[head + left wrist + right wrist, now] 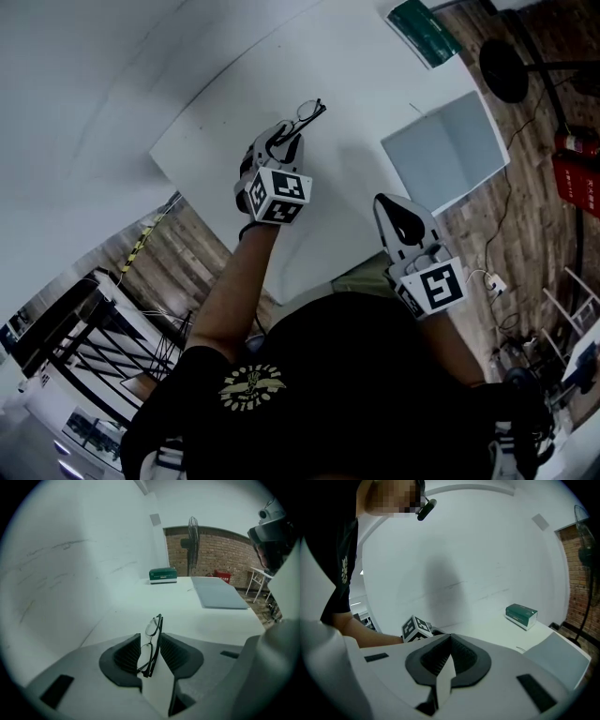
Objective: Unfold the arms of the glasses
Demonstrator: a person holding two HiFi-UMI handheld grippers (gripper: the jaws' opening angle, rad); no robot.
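Left gripper view is showing the folded glasses point(153, 627) standing on edge between the left gripper's point(150, 641) jaws, which are sitting apart rather than clamping the frame, above the white table point(187, 606). The right gripper point(450, 644) is hovering well apart, its jaws together and holding nothing.
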